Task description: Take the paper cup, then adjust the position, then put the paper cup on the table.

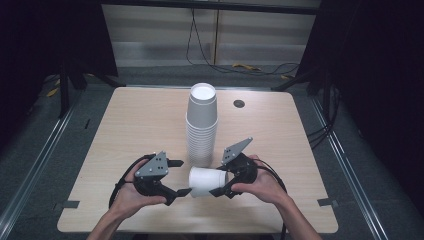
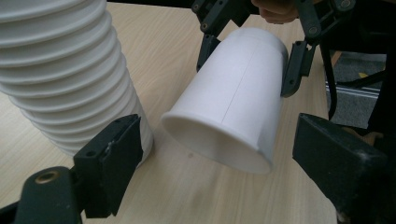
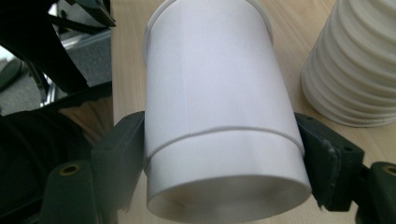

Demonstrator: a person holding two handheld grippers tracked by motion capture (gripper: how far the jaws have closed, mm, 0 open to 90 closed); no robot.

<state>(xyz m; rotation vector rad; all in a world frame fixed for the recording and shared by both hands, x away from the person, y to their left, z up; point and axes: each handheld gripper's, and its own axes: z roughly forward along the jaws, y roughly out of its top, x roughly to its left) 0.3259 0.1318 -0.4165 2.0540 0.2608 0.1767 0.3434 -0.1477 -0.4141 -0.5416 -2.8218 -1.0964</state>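
Cup (image 1: 205, 181) lies sideways, clamped in right tongs (image 1: 220, 183); left tongs (image 1: 181, 177) apart at its 9 o'clock, cup stack (image 1: 201, 127) at 12.

No readable text, label or number on anything.

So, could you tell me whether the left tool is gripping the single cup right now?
No, the left tool stands open with its jaws clear of the cup, which the right tool holds by its base.
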